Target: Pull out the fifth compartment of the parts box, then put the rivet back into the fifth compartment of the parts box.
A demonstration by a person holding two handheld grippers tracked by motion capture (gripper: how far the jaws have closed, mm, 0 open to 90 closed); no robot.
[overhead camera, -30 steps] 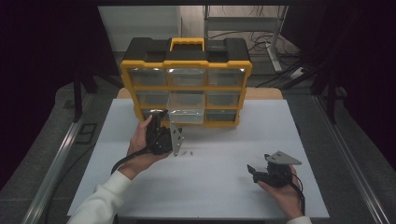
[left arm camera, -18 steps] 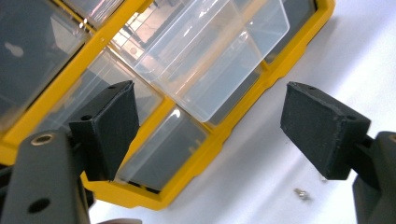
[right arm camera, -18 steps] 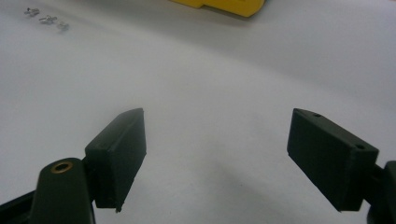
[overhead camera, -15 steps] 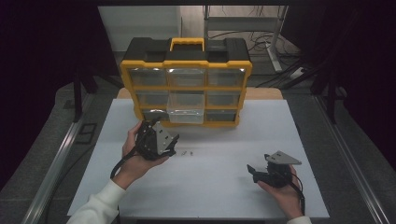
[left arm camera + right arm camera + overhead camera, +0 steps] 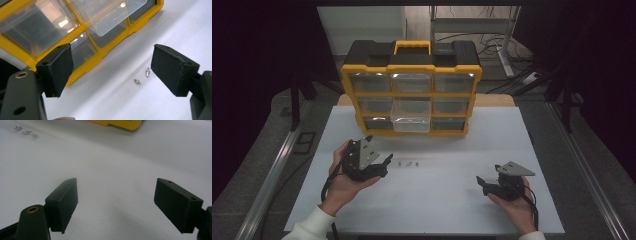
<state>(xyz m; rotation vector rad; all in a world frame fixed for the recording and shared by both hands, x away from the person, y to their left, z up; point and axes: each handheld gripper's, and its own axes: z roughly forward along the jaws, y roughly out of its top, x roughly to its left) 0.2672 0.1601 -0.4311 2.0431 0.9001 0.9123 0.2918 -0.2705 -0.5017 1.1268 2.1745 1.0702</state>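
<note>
1. In the high view, the left tool [image 5: 384, 162] is held spread just left of three small screws [image 5: 408, 163] lying on the white desk [image 5: 437, 200], in front of the yellow organizer [image 5: 412, 95]. The right tool [image 5: 482, 182] rests well apart.
2. In the left gripper view, two screws are seen between the spread jaws, untouched.
3. In the right gripper view, the jaws are spread over bare desk.

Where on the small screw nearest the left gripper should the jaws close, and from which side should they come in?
Grip the screw across its short shaft, coming straight down from above. It lies flat on the white table, so only a top-down pinch looks workable. The left gripper is open, beside the screws; another screw lies close, so close carefully.
</note>
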